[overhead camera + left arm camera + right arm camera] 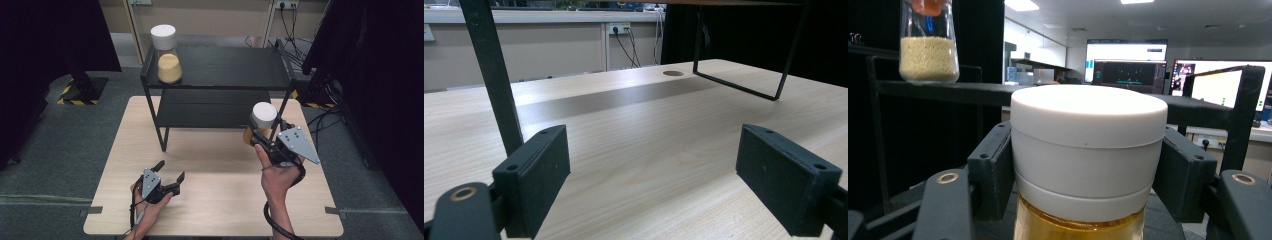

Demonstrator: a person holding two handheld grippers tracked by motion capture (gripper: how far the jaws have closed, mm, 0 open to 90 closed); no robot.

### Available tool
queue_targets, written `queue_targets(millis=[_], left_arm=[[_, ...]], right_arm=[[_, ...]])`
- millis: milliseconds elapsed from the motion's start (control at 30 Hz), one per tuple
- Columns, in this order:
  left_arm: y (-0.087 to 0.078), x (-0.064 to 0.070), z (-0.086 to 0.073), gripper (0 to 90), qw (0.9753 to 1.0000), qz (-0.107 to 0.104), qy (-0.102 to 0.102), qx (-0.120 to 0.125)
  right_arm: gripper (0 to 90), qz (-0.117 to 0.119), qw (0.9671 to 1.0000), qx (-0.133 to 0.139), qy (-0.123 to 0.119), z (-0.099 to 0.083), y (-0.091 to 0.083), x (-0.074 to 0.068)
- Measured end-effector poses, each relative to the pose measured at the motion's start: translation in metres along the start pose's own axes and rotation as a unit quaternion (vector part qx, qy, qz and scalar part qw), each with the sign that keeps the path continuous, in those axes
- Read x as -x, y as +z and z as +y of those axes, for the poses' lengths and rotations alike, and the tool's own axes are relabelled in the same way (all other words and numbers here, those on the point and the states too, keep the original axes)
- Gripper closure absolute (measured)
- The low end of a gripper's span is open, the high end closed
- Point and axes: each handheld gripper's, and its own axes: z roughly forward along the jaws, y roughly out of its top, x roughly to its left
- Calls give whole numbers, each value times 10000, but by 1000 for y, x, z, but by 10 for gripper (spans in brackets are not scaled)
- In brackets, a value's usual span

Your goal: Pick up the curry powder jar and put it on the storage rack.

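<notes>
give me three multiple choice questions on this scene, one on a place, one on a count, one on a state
1. Where does the grain jar stand?
A. on the rack's top shelf
B. on the table
C. on the floor

2. How many white-lidded jars are there?
A. one
B. two
C. four

3. How is the left gripper?
A. shut on a jar
B. open and empty
C. shut on the rack's leg

Answers:
1. A: it stands at the left end of the rack's top shelf.
2. B: the grain jar on the shelf, and the held jar in the right gripper.
3. B: the left gripper view shows its jaws wide apart over bare table.
</notes>
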Motion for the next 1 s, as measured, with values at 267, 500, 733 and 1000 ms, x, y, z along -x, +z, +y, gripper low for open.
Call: queue_targets(millis=[267, 500, 733, 1000], left_arm=[[0, 0, 0, 134, 10000, 2, 1, -3], [0, 0, 0, 135, 10000, 6, -7, -1], [0, 0, 0, 135, 10000, 8, -5, -3], [0, 0, 0, 134, 10000, 5, -13, 2]], right_arm=[[340, -11, 10000, 80, -5, 11, 5, 1], [340, -2, 9998, 181, -21, 23, 9, 3], [340, 14, 9997, 248, -75, 35, 12, 3], [341, 42, 9993, 349, -102, 52, 19, 2]])
